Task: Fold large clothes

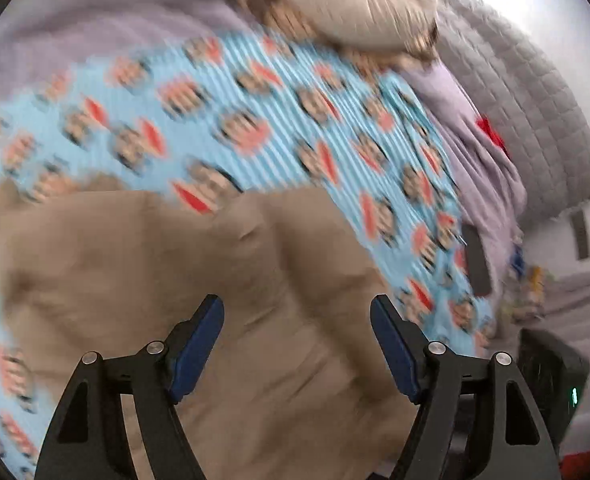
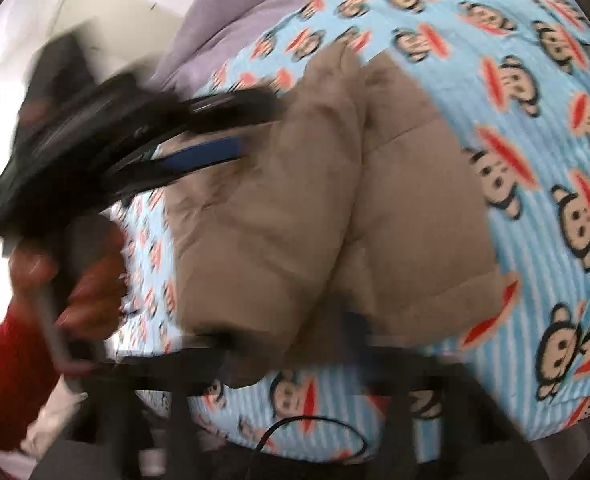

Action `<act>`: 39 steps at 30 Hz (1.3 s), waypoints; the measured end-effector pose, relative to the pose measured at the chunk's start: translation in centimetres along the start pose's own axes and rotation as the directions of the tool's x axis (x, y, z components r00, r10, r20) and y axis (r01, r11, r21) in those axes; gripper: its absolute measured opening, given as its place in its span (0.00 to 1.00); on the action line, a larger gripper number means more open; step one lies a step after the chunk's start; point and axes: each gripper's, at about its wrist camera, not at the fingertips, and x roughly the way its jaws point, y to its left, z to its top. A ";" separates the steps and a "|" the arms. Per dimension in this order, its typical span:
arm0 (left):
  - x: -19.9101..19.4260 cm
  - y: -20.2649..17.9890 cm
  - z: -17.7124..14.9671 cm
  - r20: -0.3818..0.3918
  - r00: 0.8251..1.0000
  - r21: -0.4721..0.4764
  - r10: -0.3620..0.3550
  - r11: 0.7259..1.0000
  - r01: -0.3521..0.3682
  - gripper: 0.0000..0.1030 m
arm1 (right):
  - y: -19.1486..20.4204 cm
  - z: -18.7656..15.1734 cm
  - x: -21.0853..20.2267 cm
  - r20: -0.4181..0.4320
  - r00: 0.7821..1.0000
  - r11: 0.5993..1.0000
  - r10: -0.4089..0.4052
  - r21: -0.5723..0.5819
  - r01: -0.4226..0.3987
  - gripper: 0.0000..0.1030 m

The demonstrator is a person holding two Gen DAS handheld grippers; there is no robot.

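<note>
A tan puffy jacket (image 1: pixel 223 280) lies folded and bunched on a bed covered by a light-blue sheet (image 1: pixel 255 92) with a monkey print. My left gripper (image 1: pixel 297 312) hangs open just above the jacket, and nothing sits between its blue pads (image 1: pixel 199 340). In the right wrist view the jacket (image 2: pixel 327 208) fills the middle. The left gripper (image 2: pixel 259 126) stands open at the jacket's left edge, held by a hand in a red sleeve (image 2: pixel 3 380). My right gripper (image 2: pixel 295 352) is a dark blur at the bottom, over the jacket's near edge. Its jaws cannot be made out.
A cream plush cushion (image 1: pixel 359 0) lies at the head of the bed. A lavender blanket (image 1: pixel 467 128) and a grey quilt (image 1: pixel 535 92) hang over the bed's right side. A black device (image 1: pixel 551 376) sits low on the right. A thin black cable (image 2: pixel 315 428) loops under the right gripper.
</note>
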 end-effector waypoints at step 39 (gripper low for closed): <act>5.7 7.3 0.3 -0.012 0.961 -0.113 0.276 0.955 -0.276 0.85 | -11.8 13.9 11.0 -0.181 0.976 0.981 0.120 0.171 -0.089 0.11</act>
